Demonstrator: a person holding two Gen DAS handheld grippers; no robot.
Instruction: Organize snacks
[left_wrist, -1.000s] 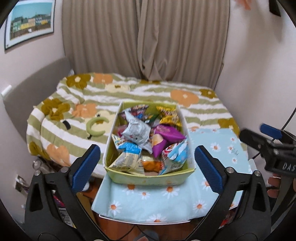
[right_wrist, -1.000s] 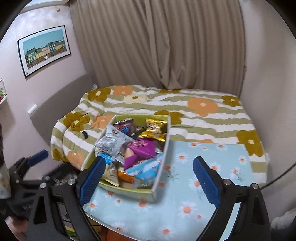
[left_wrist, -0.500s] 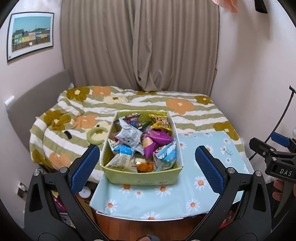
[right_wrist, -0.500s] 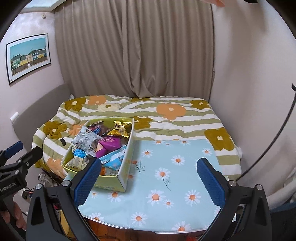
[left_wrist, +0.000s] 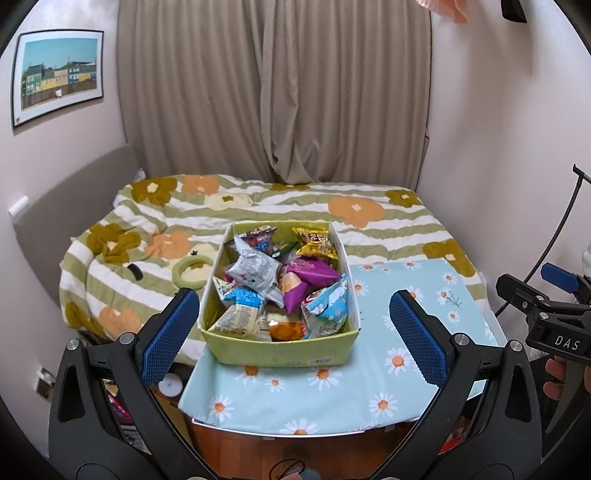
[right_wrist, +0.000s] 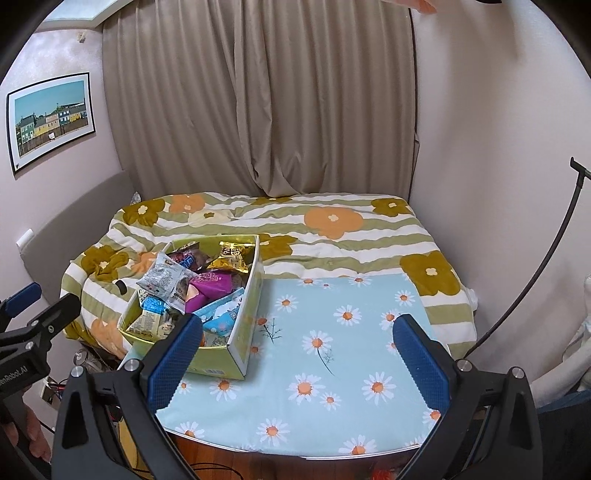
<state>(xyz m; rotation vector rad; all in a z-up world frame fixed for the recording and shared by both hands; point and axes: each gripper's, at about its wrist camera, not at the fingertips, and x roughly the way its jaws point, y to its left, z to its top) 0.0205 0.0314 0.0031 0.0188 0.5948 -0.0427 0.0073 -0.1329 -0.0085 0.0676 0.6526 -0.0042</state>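
My right gripper (right_wrist: 297, 350) is facing bare daisy cloth (right_wrist: 332, 332); my left gripper (left_wrist: 293, 328) is facing the yellow-green box (left_wrist: 277, 350) heaped with snack packets (left_wrist: 310, 273). I'm holding both wide, empty.

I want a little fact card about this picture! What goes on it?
place: bedroom, bed behind a small table
table cover: daisy cloth, right part bare
box: yellow-green box on the cloth's left side
inside box: many snack packets, such as a purple packet, a silver packet and a gold packet
left gripper: open, holding nothing
right gripper: open, holding nothing
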